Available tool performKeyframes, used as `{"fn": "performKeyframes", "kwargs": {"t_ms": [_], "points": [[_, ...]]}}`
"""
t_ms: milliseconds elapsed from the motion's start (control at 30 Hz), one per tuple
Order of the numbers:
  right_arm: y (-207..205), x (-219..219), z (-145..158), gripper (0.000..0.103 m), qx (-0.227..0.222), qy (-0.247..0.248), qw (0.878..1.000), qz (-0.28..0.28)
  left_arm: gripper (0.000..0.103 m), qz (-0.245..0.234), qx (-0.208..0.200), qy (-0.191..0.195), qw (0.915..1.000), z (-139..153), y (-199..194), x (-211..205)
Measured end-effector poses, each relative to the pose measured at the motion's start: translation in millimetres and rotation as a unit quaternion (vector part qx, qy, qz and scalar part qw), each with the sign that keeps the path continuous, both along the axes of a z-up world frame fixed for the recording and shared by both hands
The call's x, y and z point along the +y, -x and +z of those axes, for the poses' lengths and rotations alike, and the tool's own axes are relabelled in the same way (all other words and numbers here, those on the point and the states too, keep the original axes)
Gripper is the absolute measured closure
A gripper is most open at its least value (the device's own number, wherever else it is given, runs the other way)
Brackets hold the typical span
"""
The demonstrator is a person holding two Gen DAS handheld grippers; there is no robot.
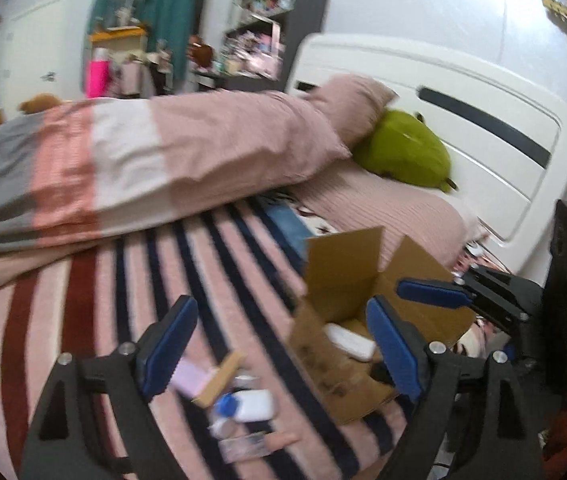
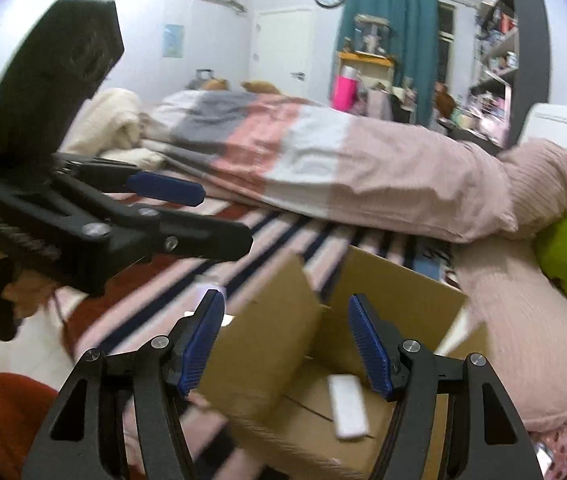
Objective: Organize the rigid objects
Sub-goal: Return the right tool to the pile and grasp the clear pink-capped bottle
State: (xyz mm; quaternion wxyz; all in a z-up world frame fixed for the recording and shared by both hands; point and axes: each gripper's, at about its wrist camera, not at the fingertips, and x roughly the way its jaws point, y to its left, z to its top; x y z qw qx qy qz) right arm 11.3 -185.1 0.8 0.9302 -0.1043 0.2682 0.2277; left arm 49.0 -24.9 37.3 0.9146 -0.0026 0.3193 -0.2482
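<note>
Both tongs stand apart with nothing between their blue pads. Left tongs (image 1: 281,350) are spread wide above the striped blanket (image 1: 83,320) on the bed; right tongs (image 2: 283,346) are spread less wide, right over the open cardboard box (image 2: 275,360).

Seen from the left tongs, the box (image 1: 343,280) sits just ahead and toward the right pad, flaps up, with a white oblong case (image 1: 351,342) lying on its floor. Below and between the left tongs' pads, a small heap of loose things (image 1: 239,408) lies on the blanket beside the box: a white container with a blue cap, a tan flat piece, a pale pink item and a clear tube, all blurred. The right tongs reach in from the right edge, over the box.

Seen from the right tongs, the white case (image 2: 347,404) lies on the box floor just below the right pad. Beyond both, a folded duvet (image 2: 323,160) and a green plush (image 1: 403,152) lie further up the bed.
</note>
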Motion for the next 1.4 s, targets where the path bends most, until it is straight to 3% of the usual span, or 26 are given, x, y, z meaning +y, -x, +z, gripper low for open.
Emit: {"fn": "performKeyframes", "kwargs": {"t_ms": [200, 433, 567, 700, 833, 1167, 1267, 1400], "points": [[23.5, 57.3, -0.3, 0.042, 0.016, -0.029, 0.995, 0.09, 0.018, 0.061, -0.014, 0.005, 0.998, -21.2, 23.2, 62.7], [38.1, 120.7, -39.0, 0.042, 0.074, -0.034, 0.985, 0.149, 0.018, 0.094, -0.003, 0.022, 0.9953, -70.2, 40.9, 111.1], [34.0, 138.1, -75.0, 0.042, 0.104, 0.0, 0.987, 0.125, 0.018, 0.099, 0.008, 0.031, 0.9946, -97.3, 40.5, 125.9], [22.8, 136.0, -107.6, 0.042, 0.112, 0.044, 0.99, 0.067, 0.018, 0.101, 0.015, 0.033, 0.9942, -115.6, 37.1, 132.3], [6.3, 125.0, -133.4, 0.035, 0.132, 0.078, 0.988, 0.022, 0.018, 0.099, 0.017, 0.031, 0.9945, -128.7, 33.3, 133.8], [-13.4, 112.6, -166.6, 0.035, 0.158, 0.136, 0.978, -0.011, 0.018, 0.093, 0.029, 0.036, 0.9946, -142.5, 25.9, 132.7], [-14.8, 112.1, -169.6, 0.062, 0.182, 0.12, 0.976, 0.003, 0.018, 0.094, 0.028, 0.034, 0.9946, -142.4, 25.8, 132.6], [-10.7, 116.0, -167.3, 0.074, 0.188, 0.107, 0.976, 0.02, 0.018, 0.095, 0.028, 0.033, 0.9945, -142.3, 24.5, 133.2]]}}
